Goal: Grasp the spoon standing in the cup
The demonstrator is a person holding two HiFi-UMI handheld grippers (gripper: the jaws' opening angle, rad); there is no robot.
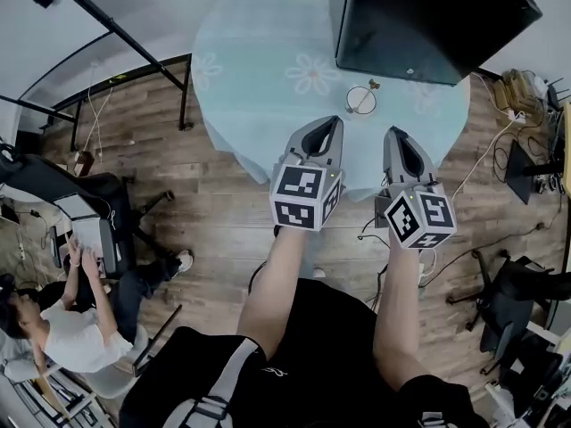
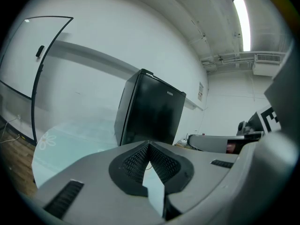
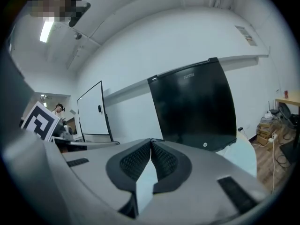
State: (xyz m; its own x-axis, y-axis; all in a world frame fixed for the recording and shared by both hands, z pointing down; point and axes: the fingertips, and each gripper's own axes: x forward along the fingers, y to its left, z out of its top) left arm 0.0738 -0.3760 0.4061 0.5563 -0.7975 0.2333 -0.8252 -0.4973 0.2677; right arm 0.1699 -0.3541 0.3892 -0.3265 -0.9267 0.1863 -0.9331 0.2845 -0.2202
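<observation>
**Both hand-held grippers closed and empty short of the cup**

Seen from above the person's bare forearms, the left hand-held gripper (image 1: 329,123) and the right hand-held gripper (image 1: 395,134) hang side by side over the near edge of a round table (image 1: 259,69) covered in a pale blue cloth printed with white flowers. Each gripper's own view shows its dark ribbed pads pressed tip to tip with nothing caught between them. Both point away from the person, toward the far side of the table.

Just beyond the two tips, between them and a little nearer the right one, stands a small white cup (image 1: 361,100) on the cloth. The spoon (image 1: 358,102) sits inside it as a thin dark line across the pale mouth. Its long axis rises out of the cup toward the overhead camera, so the direction of its lean cannot be made out. Neither gripper touches cup or spoon.

A small brown object (image 1: 374,84) lies just past the cup. Behind it, a tall black cabinet (image 1: 428,16) stands on the far right of the table.
</observation>
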